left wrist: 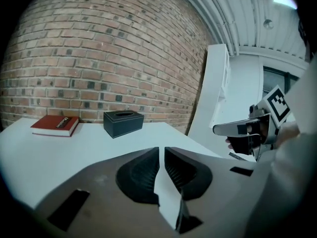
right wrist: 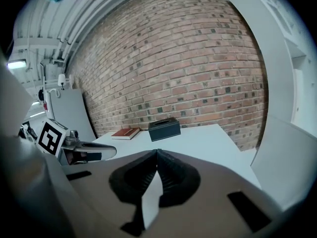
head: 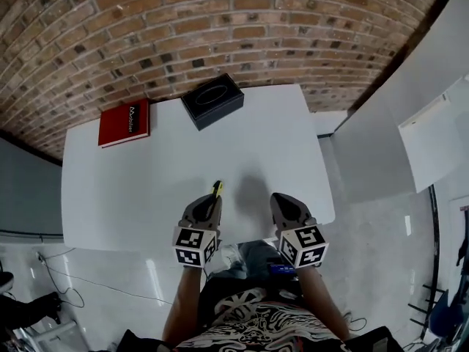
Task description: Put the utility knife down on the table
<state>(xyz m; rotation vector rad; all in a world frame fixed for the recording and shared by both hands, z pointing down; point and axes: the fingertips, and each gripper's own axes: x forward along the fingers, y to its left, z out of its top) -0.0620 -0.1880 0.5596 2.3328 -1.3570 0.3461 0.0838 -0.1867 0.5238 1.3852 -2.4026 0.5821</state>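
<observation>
1. The utility knife (head: 217,188) lies on the white surface (head: 132,196), well apart from the black box (head: 212,100), on the person's side of it.
2. The left claw (head: 210,201) hovers just past the knife from the box. Its jaws are a thin slit apart and hold nothing.
3. The right claw (head: 279,199), about as far from the box, is closed on nothing.
4. A red book (head: 124,122) lies near the box, to its left.

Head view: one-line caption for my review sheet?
The utility knife lies on the white table just ahead of the left gripper; red book and black box at the far edge.
</observation>
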